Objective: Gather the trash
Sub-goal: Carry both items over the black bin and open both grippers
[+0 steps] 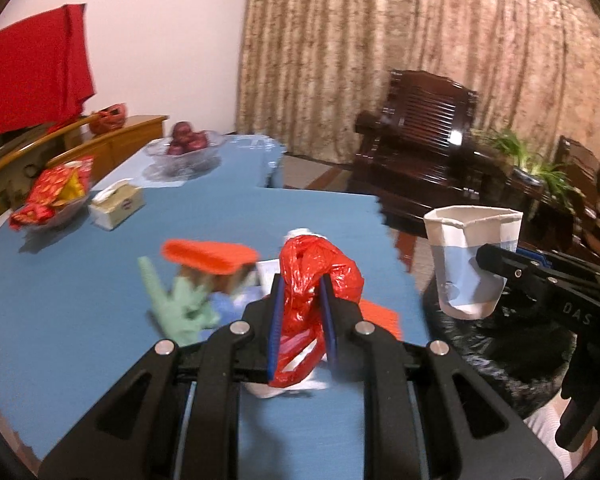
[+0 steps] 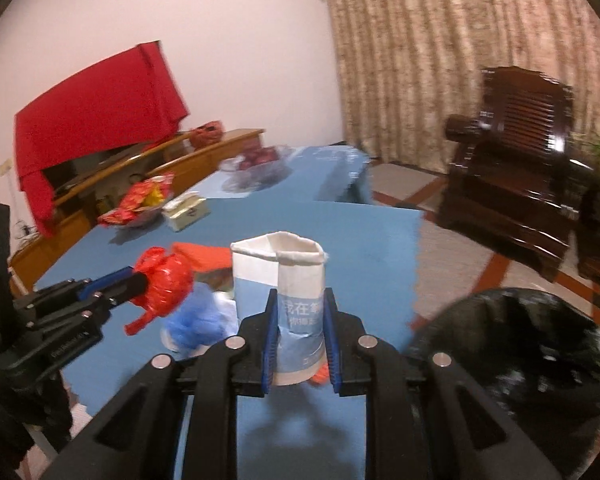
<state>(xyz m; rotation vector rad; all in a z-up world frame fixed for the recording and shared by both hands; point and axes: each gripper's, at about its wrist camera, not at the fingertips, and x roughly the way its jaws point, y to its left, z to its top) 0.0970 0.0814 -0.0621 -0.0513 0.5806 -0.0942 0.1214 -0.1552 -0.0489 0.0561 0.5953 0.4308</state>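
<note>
Right wrist view: right claw (image 2: 298,342) clamping Chinese-lettered paper cup (image 2: 280,280), left claw (image 1: 300,320) pinching red bag (image 1: 316,280).

- A home living room, by its furnishings.
- Floor-length patterned curtains (image 1: 420,60) fill the upper right of the left wrist view.
- A dark carved wooden armchair (image 1: 424,148) stands at the right.
- A glass bowl of red apples (image 1: 186,146) and a tissue box (image 1: 116,206) sit on the blue-covered table (image 1: 80,280).
- A wooden sideboard (image 2: 172,168) lines the wall at left.
</note>
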